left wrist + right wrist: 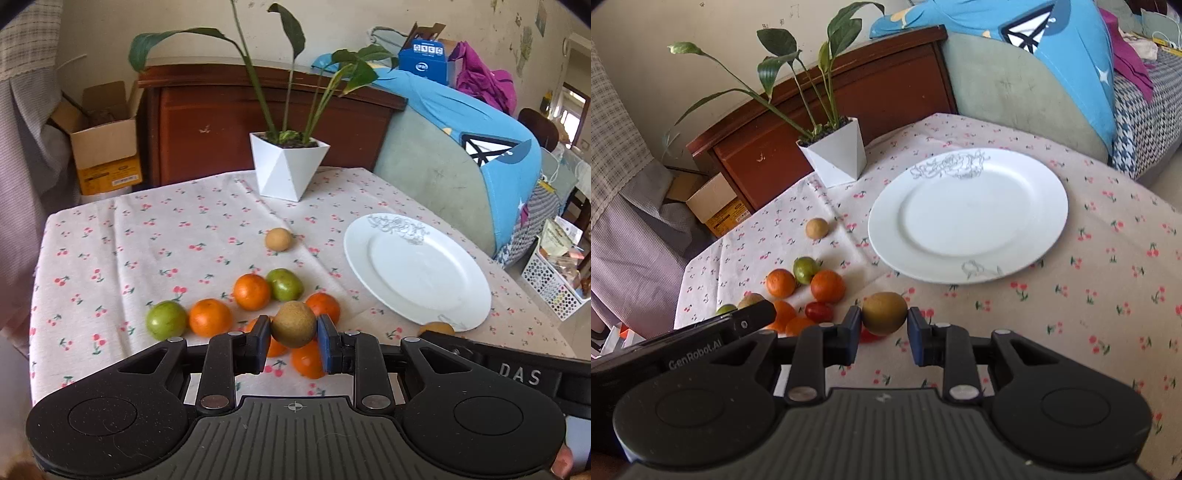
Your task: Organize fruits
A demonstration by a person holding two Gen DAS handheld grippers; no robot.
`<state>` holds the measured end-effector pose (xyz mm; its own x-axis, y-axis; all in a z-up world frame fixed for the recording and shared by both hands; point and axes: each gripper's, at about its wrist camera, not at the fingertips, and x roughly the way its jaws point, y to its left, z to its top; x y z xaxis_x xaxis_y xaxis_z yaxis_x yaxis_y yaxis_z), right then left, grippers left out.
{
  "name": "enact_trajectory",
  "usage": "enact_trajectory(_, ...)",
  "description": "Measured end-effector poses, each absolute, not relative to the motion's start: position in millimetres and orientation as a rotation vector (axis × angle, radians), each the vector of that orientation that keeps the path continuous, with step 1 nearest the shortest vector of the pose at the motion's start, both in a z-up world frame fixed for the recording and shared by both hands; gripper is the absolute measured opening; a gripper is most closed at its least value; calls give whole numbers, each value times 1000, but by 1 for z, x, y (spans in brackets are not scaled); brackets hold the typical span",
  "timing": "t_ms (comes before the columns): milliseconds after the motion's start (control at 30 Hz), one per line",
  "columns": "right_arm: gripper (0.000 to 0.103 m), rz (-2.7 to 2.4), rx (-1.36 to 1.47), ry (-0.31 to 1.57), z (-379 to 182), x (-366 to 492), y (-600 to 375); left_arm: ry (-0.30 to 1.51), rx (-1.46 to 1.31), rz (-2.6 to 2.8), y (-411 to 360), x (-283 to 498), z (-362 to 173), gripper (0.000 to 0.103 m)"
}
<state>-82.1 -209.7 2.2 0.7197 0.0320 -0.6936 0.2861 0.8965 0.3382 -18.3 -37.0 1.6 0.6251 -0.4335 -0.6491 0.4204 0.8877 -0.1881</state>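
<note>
My left gripper (294,338) is shut on a brown kiwi (293,324), held above a cluster of oranges (210,317) and green fruits (166,319) on the cherry-print tablecloth. My right gripper (883,328) is shut on another brown kiwi (885,313), near the front rim of the white plate (967,214). The plate also shows in the left wrist view (417,273), bare. A third small brown fruit (279,239) lies apart, toward the planter. In the right wrist view, oranges (827,285), a green fruit (806,269) and a red tomato (819,311) lie left of my gripper.
A white planter (288,166) with a tall leafy plant stands at the table's far side. A padded chair with blue cloth (461,155) sits behind the plate. A wooden cabinet (221,118) and a cardboard box (107,147) stand beyond the table.
</note>
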Motion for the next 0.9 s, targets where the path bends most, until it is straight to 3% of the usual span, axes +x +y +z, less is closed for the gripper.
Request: enact_trajectory(900, 30, -238, 593, 760, -21, -49, -288, 832, -51, -623, -117, 35, -17, 27)
